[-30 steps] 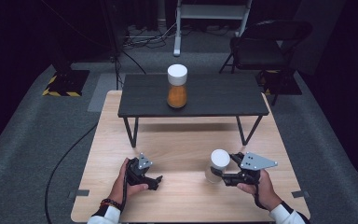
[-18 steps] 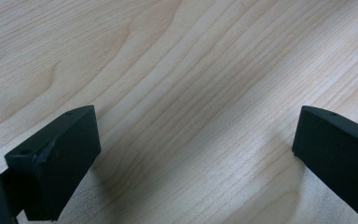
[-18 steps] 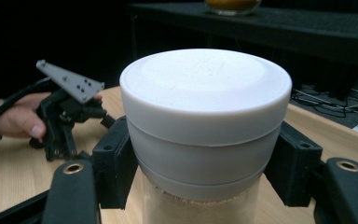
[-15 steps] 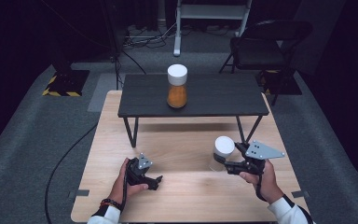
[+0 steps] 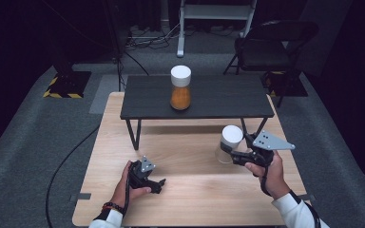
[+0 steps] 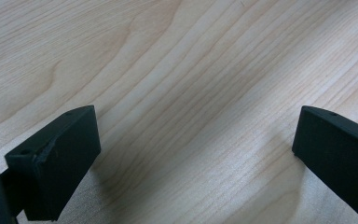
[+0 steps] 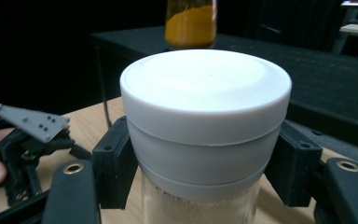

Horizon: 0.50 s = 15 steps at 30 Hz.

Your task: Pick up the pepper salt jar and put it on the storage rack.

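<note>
My right gripper (image 5: pixel 236 155) is shut on a white-lidded jar (image 5: pixel 229 143) of pale powder and holds it tilted above the wooden table (image 5: pixel 195 190), right of centre. In the right gripper view the jar (image 7: pixel 205 126) sits between the two black pads (image 7: pixel 116 163), clamped just below its lid. A second jar (image 5: pixel 180 88) with a white lid and orange powder stands upright on the low black shelf (image 5: pixel 218 97); that orange jar (image 7: pixel 190 23) rises behind the held one. My left gripper (image 5: pixel 159 183) rests open on the wood at front left, its pads (image 6: pixel 56 158) spread over bare table.
The black shelf stands on thin legs (image 5: pixel 134 134) across the back half of the table. Grey carpet (image 5: pixel 38 137) surrounds the table, with a cable (image 5: pixel 62 166) on the left. A dark chair (image 5: pixel 266 47) and a white stand (image 5: pixel 209 14) are behind.
My right gripper has lifted the pale-powder jar and carried it up and to the right, toward the shelf's front edge, tilting it. The left gripper has stayed put.
</note>
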Each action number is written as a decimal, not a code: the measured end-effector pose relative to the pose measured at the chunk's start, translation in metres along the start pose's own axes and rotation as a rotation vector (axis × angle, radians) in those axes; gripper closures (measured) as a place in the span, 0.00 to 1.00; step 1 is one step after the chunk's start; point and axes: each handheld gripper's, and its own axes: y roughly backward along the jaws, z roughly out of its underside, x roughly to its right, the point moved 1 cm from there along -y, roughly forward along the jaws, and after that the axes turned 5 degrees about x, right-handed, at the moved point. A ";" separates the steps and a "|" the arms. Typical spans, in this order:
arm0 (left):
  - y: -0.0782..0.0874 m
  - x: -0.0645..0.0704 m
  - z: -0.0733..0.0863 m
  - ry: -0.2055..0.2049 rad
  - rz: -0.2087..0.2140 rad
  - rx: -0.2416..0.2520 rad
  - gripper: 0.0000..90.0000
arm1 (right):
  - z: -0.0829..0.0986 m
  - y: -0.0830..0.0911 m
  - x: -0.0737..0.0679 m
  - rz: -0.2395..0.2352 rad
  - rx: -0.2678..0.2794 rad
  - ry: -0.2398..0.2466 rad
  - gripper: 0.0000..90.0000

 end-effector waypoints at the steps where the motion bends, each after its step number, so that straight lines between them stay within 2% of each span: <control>1: 0.000 0.000 0.000 0.000 0.000 0.000 0.01 | -0.003 0.000 0.001 0.002 0.002 0.004 0.37; 8: 0.000 0.000 0.000 -0.001 0.000 0.000 0.01 | -0.025 -0.004 0.000 0.036 -0.010 0.012 0.38; 15: 0.000 0.000 0.000 0.000 0.000 0.000 0.01 | -0.038 -0.007 -0.004 0.066 -0.007 0.003 0.37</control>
